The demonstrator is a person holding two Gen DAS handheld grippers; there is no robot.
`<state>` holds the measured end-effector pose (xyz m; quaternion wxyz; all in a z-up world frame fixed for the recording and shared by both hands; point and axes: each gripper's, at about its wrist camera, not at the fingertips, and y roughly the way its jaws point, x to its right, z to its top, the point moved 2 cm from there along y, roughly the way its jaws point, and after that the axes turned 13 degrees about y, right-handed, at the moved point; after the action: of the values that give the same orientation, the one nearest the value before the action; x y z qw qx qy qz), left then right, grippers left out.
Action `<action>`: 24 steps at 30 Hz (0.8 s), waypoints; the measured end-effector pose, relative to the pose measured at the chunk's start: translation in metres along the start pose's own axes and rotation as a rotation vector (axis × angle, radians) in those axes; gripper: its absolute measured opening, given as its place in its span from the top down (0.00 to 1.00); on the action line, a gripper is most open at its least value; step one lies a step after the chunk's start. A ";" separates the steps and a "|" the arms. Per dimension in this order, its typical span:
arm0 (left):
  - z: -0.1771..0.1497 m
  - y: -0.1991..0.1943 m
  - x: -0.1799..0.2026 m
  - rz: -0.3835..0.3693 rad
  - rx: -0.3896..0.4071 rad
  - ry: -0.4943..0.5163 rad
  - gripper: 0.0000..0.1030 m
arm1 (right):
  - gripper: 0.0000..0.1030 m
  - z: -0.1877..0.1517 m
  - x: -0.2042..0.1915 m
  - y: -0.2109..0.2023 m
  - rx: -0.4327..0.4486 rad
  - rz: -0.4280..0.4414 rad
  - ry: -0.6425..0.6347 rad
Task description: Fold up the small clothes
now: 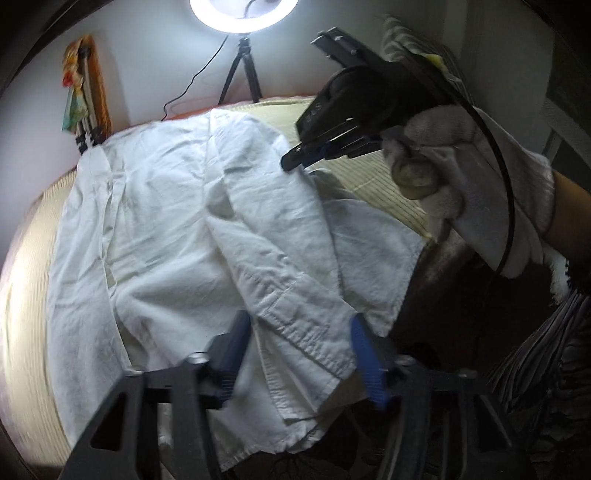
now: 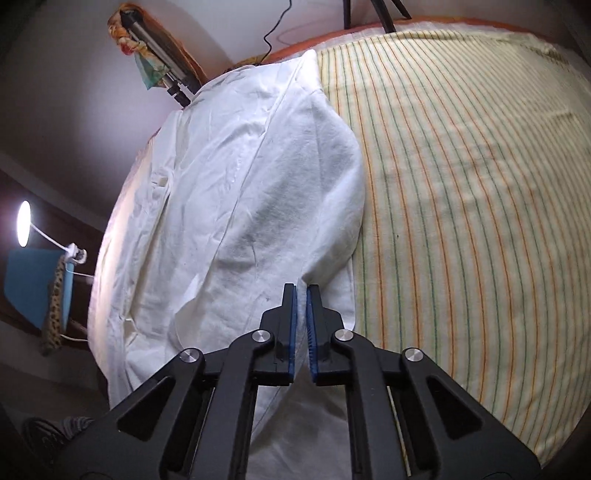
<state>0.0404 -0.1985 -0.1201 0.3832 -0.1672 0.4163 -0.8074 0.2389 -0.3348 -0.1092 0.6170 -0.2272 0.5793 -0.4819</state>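
Note:
A white shirt (image 1: 177, 206) lies spread on a striped sheet (image 2: 461, 184), with one sleeve folded across its body. In the left wrist view the sleeve cuff (image 1: 303, 332) lies flat between the fingers of my left gripper (image 1: 299, 321), whose blue pads stand wide apart and do not squeeze it. My right gripper (image 1: 290, 162), held by a gloved hand (image 1: 461, 177), is down on the shirt's far right edge. In the right wrist view that right gripper (image 2: 301, 288) is shut, and a pinch of the white shirt (image 2: 258, 184) puckers at its tips.
A ring light (image 1: 243, 11) on a tripod (image 1: 240, 74) stands behind the bed. A colourful cloth on a stand (image 1: 85, 85) leans at the back left. A desk lamp (image 2: 24, 223) glows at the left. The bed's dark edge (image 1: 436, 280) drops off at the near right.

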 end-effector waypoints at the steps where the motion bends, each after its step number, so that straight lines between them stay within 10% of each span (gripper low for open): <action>1: -0.001 -0.001 -0.006 -0.009 0.001 -0.036 0.78 | 0.95 0.000 -0.003 -0.002 0.012 -0.013 -0.018; 9: -0.018 -0.039 -0.044 -0.030 0.104 -0.246 0.97 | 0.96 0.009 -0.007 -0.013 0.046 -0.018 -0.051; 14: -0.011 -0.054 -0.016 0.088 0.172 -0.106 0.41 | 0.96 0.012 -0.004 -0.004 0.016 -0.018 -0.028; 24: -0.001 -0.002 0.046 0.097 0.069 0.140 0.40 | 0.96 0.011 0.003 0.001 -0.007 -0.019 -0.028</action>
<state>0.0094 -0.2323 -0.1214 0.3974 -0.0767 0.4214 -0.8116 0.2491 -0.3396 -0.1090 0.6194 -0.2416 0.5703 -0.4824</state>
